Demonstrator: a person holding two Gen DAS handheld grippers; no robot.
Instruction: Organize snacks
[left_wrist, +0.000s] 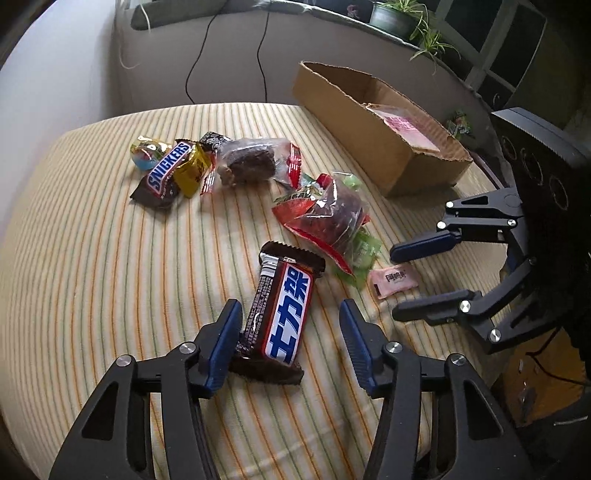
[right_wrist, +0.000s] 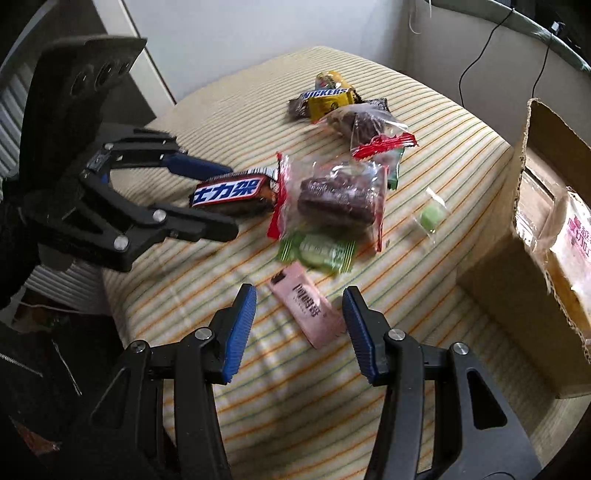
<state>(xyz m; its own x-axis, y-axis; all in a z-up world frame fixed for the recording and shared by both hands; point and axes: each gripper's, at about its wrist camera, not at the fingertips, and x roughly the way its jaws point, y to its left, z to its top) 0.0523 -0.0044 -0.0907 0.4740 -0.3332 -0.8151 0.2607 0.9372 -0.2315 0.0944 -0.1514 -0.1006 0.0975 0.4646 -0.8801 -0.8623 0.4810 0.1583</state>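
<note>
Left wrist view: left gripper (left_wrist: 290, 341) spread astride the Chinese-label Snickers bar (left_wrist: 284, 319) for pinching; right gripper (right_wrist: 299, 325) spread around the pink sachet (right_wrist: 308, 310).

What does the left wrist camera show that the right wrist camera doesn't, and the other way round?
Only the left wrist view shows the potted plants on the sill and the whole length of the cardboard box.

Only the right wrist view shows a loose green candy near the box, plus the label on the package inside the box.

Both show the striped cloth, the Chinese-label Snickers bar between the open left claw, the pink sachet ahead of the open right claw, and the English Snickers bar.
</note>
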